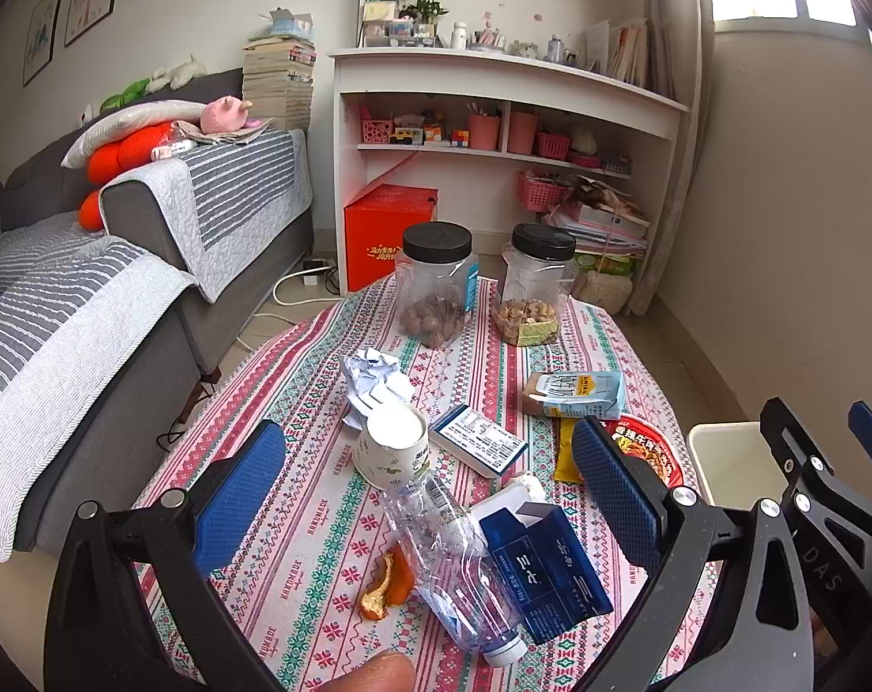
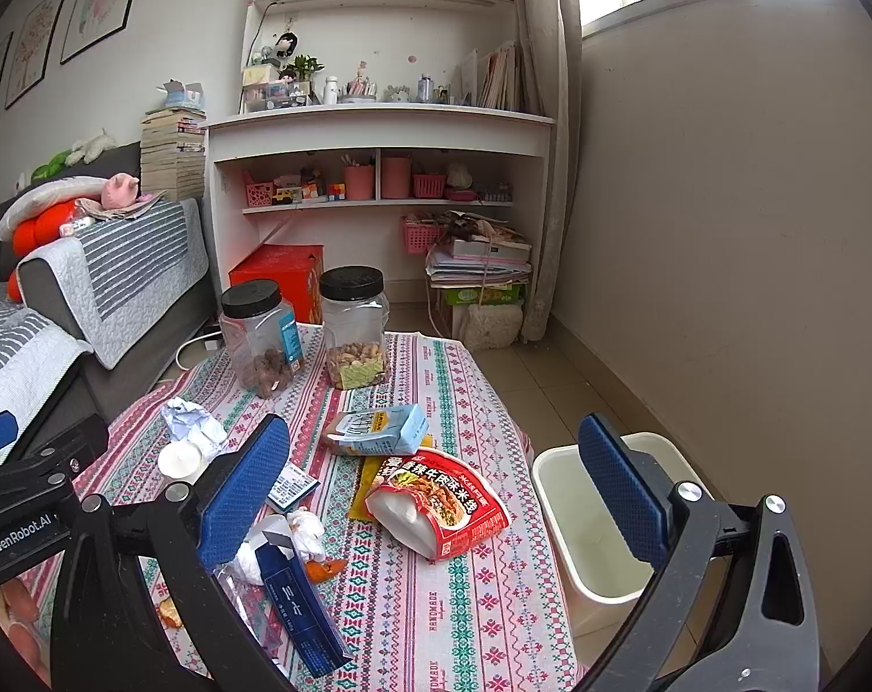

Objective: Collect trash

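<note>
Trash lies on the patterned table point(image 1: 314, 380): crumpled paper point(image 1: 375, 380), a tipped paper cup point(image 1: 392, 450), a crushed clear bottle point(image 1: 453, 553), a dark blue carton point(image 1: 545, 571), orange peel point(image 1: 387, 582), a small blue-white box point(image 1: 479, 441), a milk carton point(image 2: 378, 429) and a red noodle bowl point(image 2: 441, 499). A white bin point(image 2: 594, 525) stands right of the table. My left gripper point(image 1: 430, 473) is open above the cup and bottle. My right gripper point(image 2: 436, 484) is open above the noodle bowl, and it also shows in the left wrist view point(image 1: 839, 450).
Two black-lidded jars of nuts point(image 1: 436, 285) point(image 1: 533, 288) stand at the table's far end. A grey sofa point(image 1: 119, 288) runs along the left. A white shelf unit point(image 1: 493, 132) and a red box point(image 1: 389, 236) stand behind the table.
</note>
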Demonstrator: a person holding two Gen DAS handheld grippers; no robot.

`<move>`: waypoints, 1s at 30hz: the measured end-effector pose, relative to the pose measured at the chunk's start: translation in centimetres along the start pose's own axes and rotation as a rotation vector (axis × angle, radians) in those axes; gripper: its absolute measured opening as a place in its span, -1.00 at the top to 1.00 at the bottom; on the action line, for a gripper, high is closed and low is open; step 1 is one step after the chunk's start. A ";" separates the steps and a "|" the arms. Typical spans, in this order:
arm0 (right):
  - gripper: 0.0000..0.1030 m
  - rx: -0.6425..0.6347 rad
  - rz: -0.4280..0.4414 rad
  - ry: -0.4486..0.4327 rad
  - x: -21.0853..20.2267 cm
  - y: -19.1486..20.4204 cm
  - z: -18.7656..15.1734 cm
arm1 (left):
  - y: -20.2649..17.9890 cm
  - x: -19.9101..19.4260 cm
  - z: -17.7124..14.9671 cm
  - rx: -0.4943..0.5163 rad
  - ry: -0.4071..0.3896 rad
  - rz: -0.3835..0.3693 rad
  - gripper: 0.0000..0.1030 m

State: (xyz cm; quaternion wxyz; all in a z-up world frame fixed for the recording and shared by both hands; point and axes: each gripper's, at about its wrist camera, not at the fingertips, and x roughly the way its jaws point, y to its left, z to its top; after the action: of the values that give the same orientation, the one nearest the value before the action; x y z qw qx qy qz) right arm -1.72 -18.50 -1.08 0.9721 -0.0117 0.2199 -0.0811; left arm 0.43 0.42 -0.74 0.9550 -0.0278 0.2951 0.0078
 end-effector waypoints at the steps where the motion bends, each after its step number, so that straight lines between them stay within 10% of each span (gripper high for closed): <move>1: -0.87 0.000 -0.001 -0.001 0.0 0.0 0.0 | 0.0 0.0 0.0 0.000 0.001 0.000 -0.88; 25: -0.87 0.003 0.000 0.008 0.1 0.0 0.0 | 0.2 0.1 0.0 -0.008 0.003 0.008 -0.88; 30: -0.87 0.048 0.010 0.105 1.6 -0.7 -0.5 | 1.5 1.9 -0.1 -0.061 0.109 -0.006 -0.88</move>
State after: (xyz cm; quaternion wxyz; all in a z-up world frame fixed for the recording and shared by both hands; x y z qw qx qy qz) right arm -0.60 -19.47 -2.20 0.9596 0.0169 0.2685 -0.0819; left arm 1.91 1.93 -1.93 0.9362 -0.0579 0.3464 0.0126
